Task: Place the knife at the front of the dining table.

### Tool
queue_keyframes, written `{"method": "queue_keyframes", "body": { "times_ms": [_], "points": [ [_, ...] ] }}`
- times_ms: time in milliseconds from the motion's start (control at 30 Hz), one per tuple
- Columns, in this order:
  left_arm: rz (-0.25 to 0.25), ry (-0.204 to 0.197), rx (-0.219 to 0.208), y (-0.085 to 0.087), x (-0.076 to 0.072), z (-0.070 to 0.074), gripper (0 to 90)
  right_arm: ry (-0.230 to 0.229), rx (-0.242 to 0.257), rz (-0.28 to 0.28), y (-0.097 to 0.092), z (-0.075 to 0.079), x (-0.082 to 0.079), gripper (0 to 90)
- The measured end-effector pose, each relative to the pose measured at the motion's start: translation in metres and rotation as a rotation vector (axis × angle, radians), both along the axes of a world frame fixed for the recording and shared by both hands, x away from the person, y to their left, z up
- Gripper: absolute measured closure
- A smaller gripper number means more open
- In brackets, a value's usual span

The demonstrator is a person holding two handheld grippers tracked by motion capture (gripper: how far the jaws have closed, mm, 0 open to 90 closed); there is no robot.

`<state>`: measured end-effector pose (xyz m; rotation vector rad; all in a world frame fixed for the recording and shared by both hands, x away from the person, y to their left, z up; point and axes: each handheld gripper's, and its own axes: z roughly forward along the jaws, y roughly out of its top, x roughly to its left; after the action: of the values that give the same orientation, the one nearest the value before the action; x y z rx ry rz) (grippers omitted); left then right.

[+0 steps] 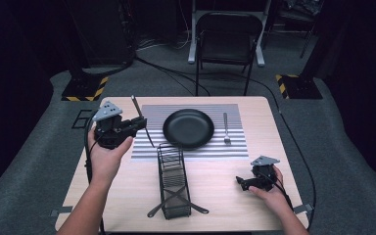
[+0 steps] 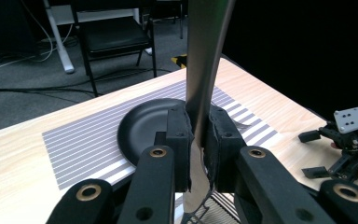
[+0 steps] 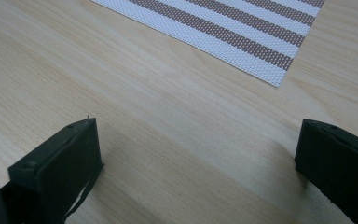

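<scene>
L tool is clamped on a knife, gripping it approx mid-length. In the high view the knife's long axis runs from far-left to near-right, 1 end up past the tool toward the far edge of the counter, the other slanting down toward the wire rack. In the left gripper view the flat metal blade rises between the 2 black pads, leaning slightly right at the top, w/ its lower part dropping below the pads. Which end is the handle, can't tell.

Beyond the L tool, to its right in the high view, sits a black plate on a striped placemat; a fork lies past the plate, long axis near-to-far, tines at the near end. The rack stands just near-right of the L tool, w/ 2 utensil handles sticking out at its near end.

R tool rests low on the counter, well apart from the knife, jaws spread wide w/ nothing between them; bare wood lies ahead of it and the placemat corner farther off.
</scene>
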<state>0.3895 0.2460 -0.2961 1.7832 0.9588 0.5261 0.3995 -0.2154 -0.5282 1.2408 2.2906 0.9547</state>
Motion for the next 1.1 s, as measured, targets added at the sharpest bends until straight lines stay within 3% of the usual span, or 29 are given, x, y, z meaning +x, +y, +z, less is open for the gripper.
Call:
{"method": "queue_keyframes", "body": {
  "times_ms": [300,567,867,1100],
  "points": [
    [-0.006,-0.017,-0.006,0.012,0.013,-0.01,80.8,0.0,0.0,0.0,0.0,0.0,0.0,0.0],
    [0.034,0.013,-0.008,0.018,0.029,-0.039,80.8,0.002,-0.001,0.001,0.0,0.0,0.0,0.0],
    [0.043,0.037,-0.003,0.027,0.049,-0.076,80.8,0.0,0.0,0.0,0.0,0.0,0.0,0.0],
    [0.06,0.056,-0.02,0.032,0.055,-0.092,80.8,0.0,0.0,0.0,0.0,0.0,0.0,0.0]
  ]
}}
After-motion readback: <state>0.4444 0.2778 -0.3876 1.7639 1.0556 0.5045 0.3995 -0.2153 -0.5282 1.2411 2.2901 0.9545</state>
